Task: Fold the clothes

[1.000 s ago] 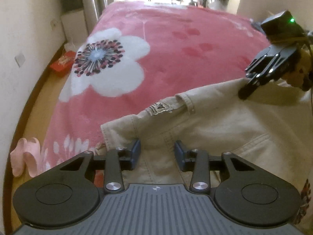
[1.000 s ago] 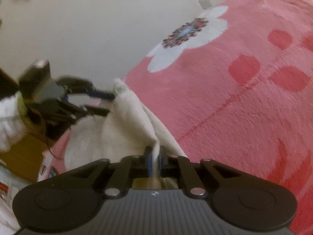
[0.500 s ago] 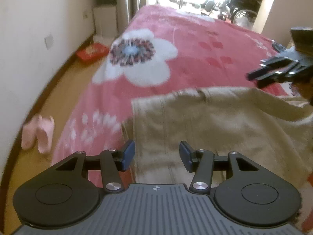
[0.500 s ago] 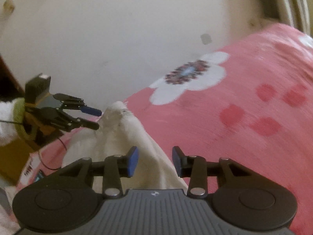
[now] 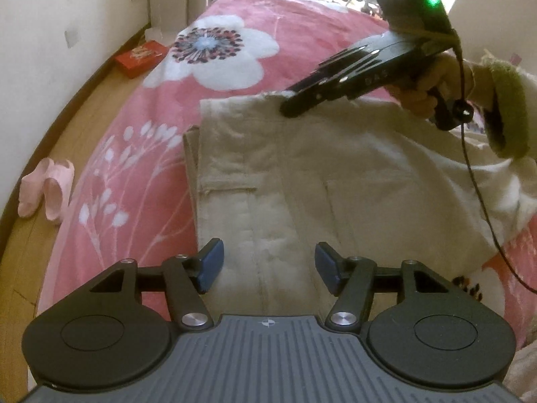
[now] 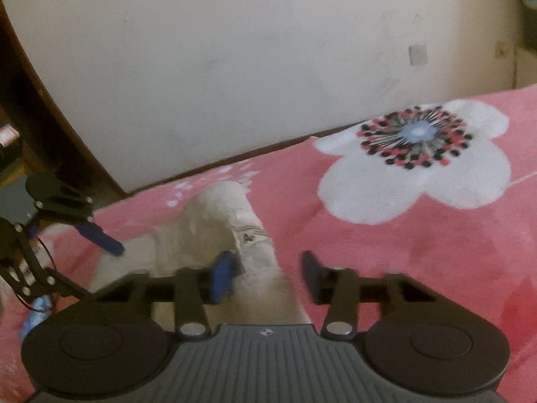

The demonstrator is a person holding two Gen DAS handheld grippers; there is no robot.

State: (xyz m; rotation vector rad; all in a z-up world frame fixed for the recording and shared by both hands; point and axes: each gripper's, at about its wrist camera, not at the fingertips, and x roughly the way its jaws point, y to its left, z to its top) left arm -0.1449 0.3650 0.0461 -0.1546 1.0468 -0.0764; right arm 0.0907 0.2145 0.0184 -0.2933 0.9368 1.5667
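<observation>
Left wrist: my left claw (image 5: 266, 265) gaping, just widened, trousers (image 5: 302, 174) below | right claw (image 6: 266, 273) open, just narrowed, nothing gripped | bed (image 5: 134, 154) underneath

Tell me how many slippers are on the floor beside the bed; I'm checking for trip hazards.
2. A pink slipper lies on the wooden floor beside the bed, with its pair touching it on the side nearer the bed. More may be hidden outside the left wrist view.
</observation>
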